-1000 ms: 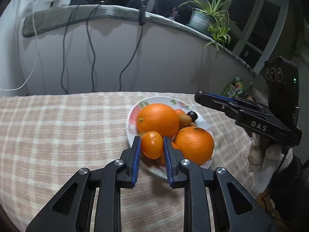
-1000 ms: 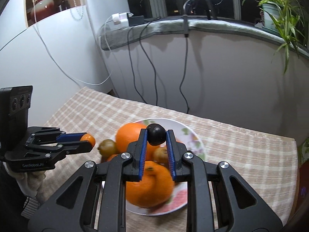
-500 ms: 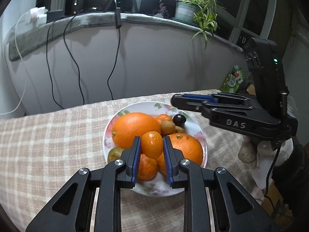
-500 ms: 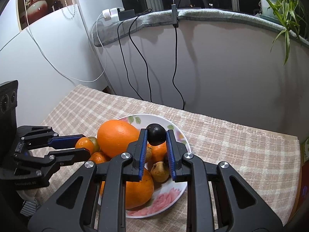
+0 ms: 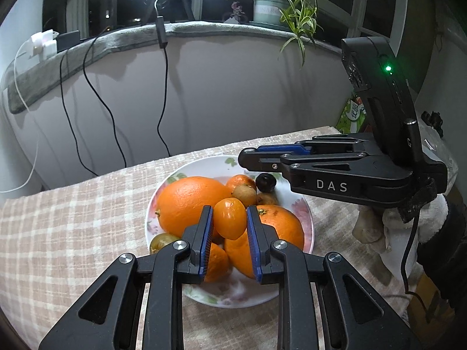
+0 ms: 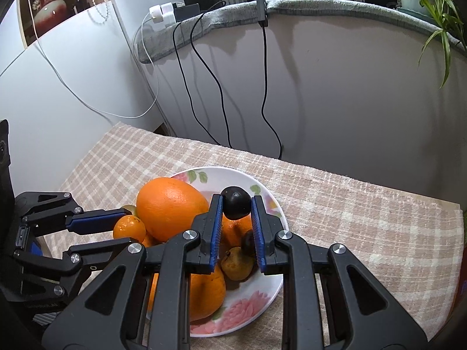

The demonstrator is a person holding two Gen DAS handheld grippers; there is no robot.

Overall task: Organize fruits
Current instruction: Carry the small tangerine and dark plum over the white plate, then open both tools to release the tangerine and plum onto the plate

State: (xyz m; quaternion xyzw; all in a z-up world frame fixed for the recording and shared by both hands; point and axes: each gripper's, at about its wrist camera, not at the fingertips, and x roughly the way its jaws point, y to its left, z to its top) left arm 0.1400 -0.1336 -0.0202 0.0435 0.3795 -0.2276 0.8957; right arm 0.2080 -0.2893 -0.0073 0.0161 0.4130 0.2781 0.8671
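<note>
From my left wrist view, my left tool (image 5: pixel 229 224) is clenched on a small orange fruit (image 5: pixel 229 218), which it holds over the floral plate (image 5: pixel 309 218). The plate sits on a surface covered with a beige checked cloth (image 5: pixel 73 227) and carries two big oranges (image 5: pixel 189 201), smaller orange fruit and a few brown-green ones. My right tool (image 5: pixel 264 172) reaches in from the right over the plate's far side, with a small dark fruit (image 5: pixel 265 182) at its tip. A white glove (image 5: pixel 408 221) shows beneath its body. Behind the surface runs a pale curved wall topped by a grey padded ledge (image 5: pixel 87 49), with black cables (image 5: pixel 163 93) hanging down it. A potted spider plant (image 5: pixel 280 8) stands on the ledge before dark windows, and a white charger block (image 5: pixel 43 43) lies at the ledge's left end.

From my right wrist view, my right tool (image 6: pixel 235 207) is clamped on the dark fruit (image 6: pixel 235 206), held above the plate (image 6: pixel 268 285) near its far rim. My left tool (image 6: pixel 124 227) comes in from the left, gripping the small orange fruit (image 6: pixel 129 229) just beside the largest orange (image 6: pixel 172 207). The checked cloth (image 6: pixel 364 218) spreads out to the right. Beyond are the same ledge (image 6: pixel 321 5) and cables (image 6: pixel 265 87), a white cord (image 6: pixel 87 102) trailing across a white panel on the left, and a red-and-white pot (image 6: pixel 46 3) in a niche at top left.
</note>
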